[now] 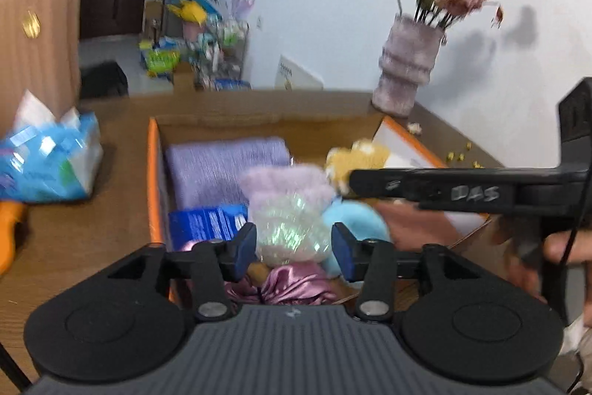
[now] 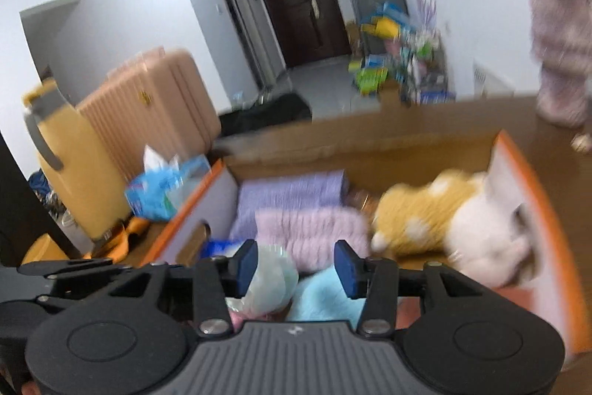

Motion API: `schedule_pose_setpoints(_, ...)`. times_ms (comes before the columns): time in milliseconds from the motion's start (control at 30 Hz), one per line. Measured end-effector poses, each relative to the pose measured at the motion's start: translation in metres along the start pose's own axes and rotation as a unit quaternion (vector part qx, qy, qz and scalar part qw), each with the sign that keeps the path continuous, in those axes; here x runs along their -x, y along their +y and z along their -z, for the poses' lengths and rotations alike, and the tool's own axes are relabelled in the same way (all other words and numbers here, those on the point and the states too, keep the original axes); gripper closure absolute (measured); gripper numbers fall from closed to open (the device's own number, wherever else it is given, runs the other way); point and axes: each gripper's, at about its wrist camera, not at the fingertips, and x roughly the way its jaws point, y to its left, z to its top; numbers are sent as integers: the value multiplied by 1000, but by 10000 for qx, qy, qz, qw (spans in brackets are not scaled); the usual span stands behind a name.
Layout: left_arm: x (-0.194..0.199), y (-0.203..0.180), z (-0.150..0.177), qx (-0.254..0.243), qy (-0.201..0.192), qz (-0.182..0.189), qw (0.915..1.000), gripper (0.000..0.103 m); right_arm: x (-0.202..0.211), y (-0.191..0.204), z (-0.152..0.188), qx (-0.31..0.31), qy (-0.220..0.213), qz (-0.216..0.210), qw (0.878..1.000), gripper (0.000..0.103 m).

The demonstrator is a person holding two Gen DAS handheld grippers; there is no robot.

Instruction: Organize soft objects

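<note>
Over the near edge of the cardboard box [image 1: 236,124], the left gripper [image 1: 294,250] has its fingers spread, pinching nothing. Beside it, the right gripper [image 2: 296,265] is also spread and empty. Inside the box lie a lilac towel [image 1: 225,165], 1 fluffy purple pouch [image 1: 288,187], a blue plush [image 1: 355,221] and a yellow plush [image 2: 425,213] at the right wall.

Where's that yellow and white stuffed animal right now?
The yellow and white plush toy lies inside the cardboard box, at its right end in the right wrist view, next to the fluffy lilac item.
</note>
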Motion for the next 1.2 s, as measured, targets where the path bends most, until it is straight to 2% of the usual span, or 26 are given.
schedule_pose_setpoints(67, 26, -9, -7, -24, -207, -167, 9996, 55, 32, 2, -6, 89, -292, 91, 9995, 41)
schedule_pose_setpoints(133, 53, -19, -11, -63, -478, -400, 9980, 53, 68, 5, -10, 251, -617, 228, 9975, 35)
schedule_pose_setpoints(167, 65, -24, -11, -123, -627, -487, 9968, 49, 86, 7, -10, 383, -773, 338, 9957, 30)
schedule_pose_setpoints(300, 110, -47, -3, -185, -1184, -862, 9890, 26, 143, 17, -3, 1098, -1237, 905, 9821, 9)
schedule_pose_setpoints(333, 117, -53, 0, -211, -1329, -982, 9860, 23, 155, 19, 2, 1313, -1321, 1074, 9766, 8)
schedule_pose_setpoints(400, 129, -64, 9, -282, -1760, -1276, 9757, 5, 171, 22, 15, 1700, -1524, 1449, 9627, 4)
schedule_pose_setpoints(433, 134, -70, 14, -320, -1956, -1404, 9701, 2, 178, 23, 20, 1780, -1665, 1561, 9572, 3)
schedule_pose_setpoints(467, 138, -74, 18, -353, -2123, -1492, 9651, 2, 186, 23, 26, 1832, -1819, 1604, 9527, 2)
schedule_pose_setpoints(533, 145, -82, 24, -346, -2257, -1545, 9612, 1, 196, 20, 35, 1790, -2020, 1611, 9493, 2)
schedule_pose_setpoints(700, 156, -92, 36, -354, -2324, -1534, 9598, 1, 214, 11, 45, 1334, -2274, 1615, 9510, 1)
schedule_pose_setpoints(833, 164, -98, 48, -383, -2371, -1518, 9588, 0, 222, 12, 57, 1266, -2346, 1589, 9506, 1)
schedule_pose_setpoints(967, 174, -107, 65, -480, -2326, -1659, 9571, 0, 231, 16, 77, 1093, -2390, 1535, 9526, 1)
schedule_pose_setpoints(1100, 204, -120, 99, -558, -2406, -1830, 9516, 0, 252, 26, 106, 1028, -2318, 1403, 9571, 1)
schedule_pose_setpoints(1200, 228, -126, 137, -305, -2417, -1888, 9513, 0, 273, 34, 139, 901, -2303, 1223, 9612, 0)
